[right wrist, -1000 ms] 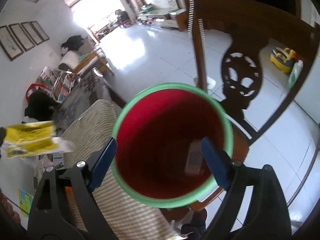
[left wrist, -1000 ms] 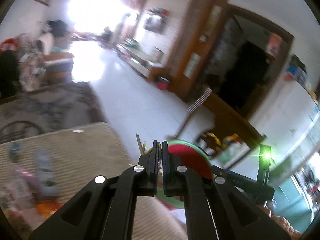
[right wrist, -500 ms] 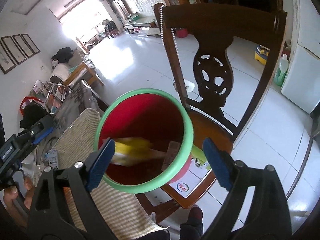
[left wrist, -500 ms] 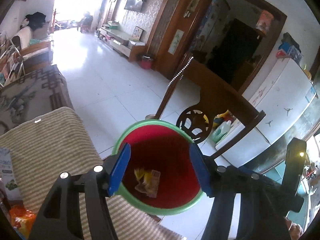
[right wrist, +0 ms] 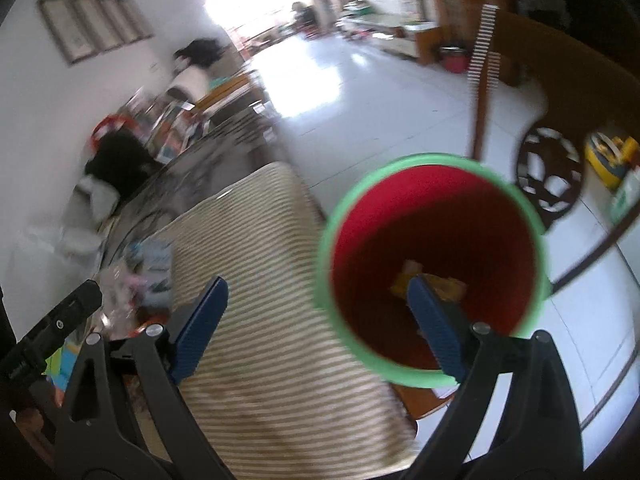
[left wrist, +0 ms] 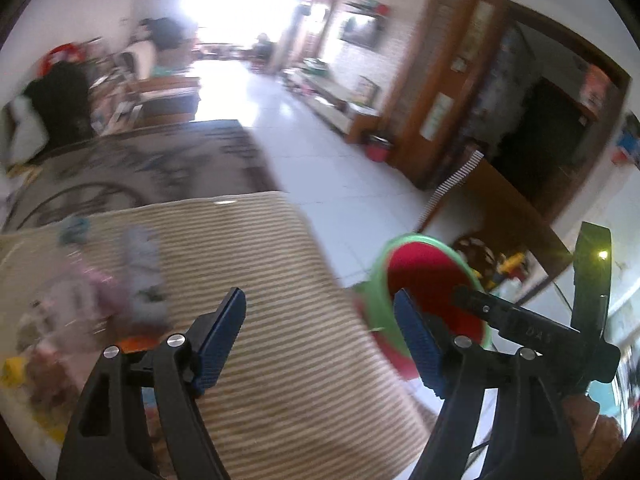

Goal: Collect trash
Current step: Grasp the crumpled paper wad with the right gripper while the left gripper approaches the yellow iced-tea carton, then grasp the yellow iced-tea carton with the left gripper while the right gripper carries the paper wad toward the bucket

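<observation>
Two tongs with blue pads, left gripper widening with nothing between, over a striped cloth, right gripper spread and empty, red bucket with green rim just right of the cloth, yellow wrappers lying inside, blurred litter far left.

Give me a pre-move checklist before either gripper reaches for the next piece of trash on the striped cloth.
1. Left gripper empty, jaws opening: ok.
2. Right gripper open and empty: ok.
3. Yellow wrapper lies inside the red bin: ok.
4. Bin upright beside the striped cloth, mouth unobstructed: ok.
5. More trash waiting at the cloth's left end: ok.
6. Which item there is nearest and graspable: cannot tell, the view is blurred.
</observation>
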